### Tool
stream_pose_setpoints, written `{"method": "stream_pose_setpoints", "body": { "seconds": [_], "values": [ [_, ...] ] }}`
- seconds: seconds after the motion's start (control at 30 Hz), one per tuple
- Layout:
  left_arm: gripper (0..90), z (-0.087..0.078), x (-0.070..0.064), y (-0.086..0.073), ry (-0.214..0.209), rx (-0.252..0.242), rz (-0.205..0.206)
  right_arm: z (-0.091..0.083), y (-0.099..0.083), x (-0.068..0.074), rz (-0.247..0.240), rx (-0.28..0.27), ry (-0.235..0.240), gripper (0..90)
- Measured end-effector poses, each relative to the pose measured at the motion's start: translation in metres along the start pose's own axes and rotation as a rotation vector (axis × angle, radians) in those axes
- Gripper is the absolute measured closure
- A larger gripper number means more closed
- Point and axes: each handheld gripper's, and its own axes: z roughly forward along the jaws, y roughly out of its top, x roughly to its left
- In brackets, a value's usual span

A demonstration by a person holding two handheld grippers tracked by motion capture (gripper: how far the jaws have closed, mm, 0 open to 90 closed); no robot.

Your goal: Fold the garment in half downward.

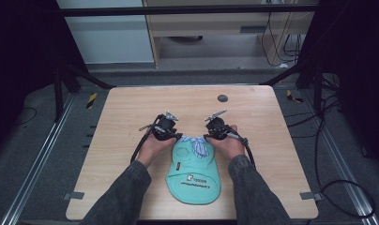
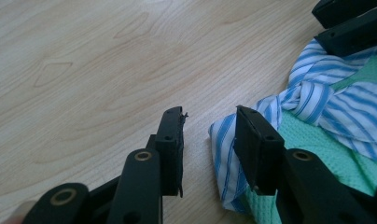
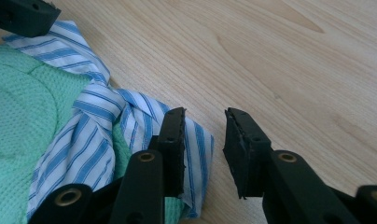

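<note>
A person is sitting at a light wooden table point(image 1: 131, 108), with both forearms in dark grey sleeves reaching in from the near edge. Each hand is holding a black two-jaw gripper. A mint-green cap point(image 1: 193, 174) is lying flat on the table, just right of the middle and close to the near edge, its brim pointing toward the person and carrying a small white logo with dark lettering. A blue-and-white striped tie point(image 1: 197, 145) is knotted at the far end of the cap, its loose ends spreading out onto the wood.

The left gripper point(image 1: 177, 136) is resting at the left end of the tie. In the left gripper view, its jaws are standing moderately apart, holding nothing, with the striped cloth point(image 2: 224, 158) lying just between and beside them. The right gripper point(image 1: 206, 137) is sitting at the right end of the tie. In the right gripper view, its jaws are likewise parted and empty, one jaw lying over the striped cloth point(image 3: 196, 140), the other over bare wood. A small dark round disc point(image 1: 222, 98) is lying near the far edge of the table.
</note>
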Motion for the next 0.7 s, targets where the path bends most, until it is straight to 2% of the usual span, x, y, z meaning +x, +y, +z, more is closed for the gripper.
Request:
{"method": "stream_pose_setpoints", "body": {
  "seconds": [0.03, 0.17, 0.27, 0.37, 0.53, 0.6, 0.7],
  "values": [
    [60.3, 0.001, -0.001, -0.001, -0.006, 0.008, -0.005, 0.000, 0.000, 0.000, 0.013, 0.000, 0.012, 65.3],
    [58.6, 0.003, 0.000, -0.002, -0.015, 0.018, -0.009, -0.001, -0.001, 0.000, 0.015, 0.004, 0.019, 63.6],
    [57.8, 0.006, -0.003, -0.003, -0.007, 0.046, 0.021, -0.003, 0.000, 0.002, 0.013, 0.013, 0.038, 60.9],
    [56.4, 0.009, -0.004, -0.004, -0.002, 0.056, 0.022, -0.001, 0.000, 0.003, -0.007, 0.028, 0.032, 58.9],
    [54.5, 0.011, -0.005, -0.006, -0.010, 0.056, 0.024, 0.002, -0.002, 0.003, 0.014, 0.042, 0.043, 58.1],
    [51.7, 0.011, -0.001, -0.008, -0.044, 0.051, 0.012, 0.002, -0.005, 0.002, 0.027, 0.038, 0.060, 58.1],
    [47.1, 0.011, 0.001, -0.011, -0.069, 0.034, 0.017, 0.002, -0.006, 0.001, 0.014, 0.033, 0.058, 59.3]
  ]
}}
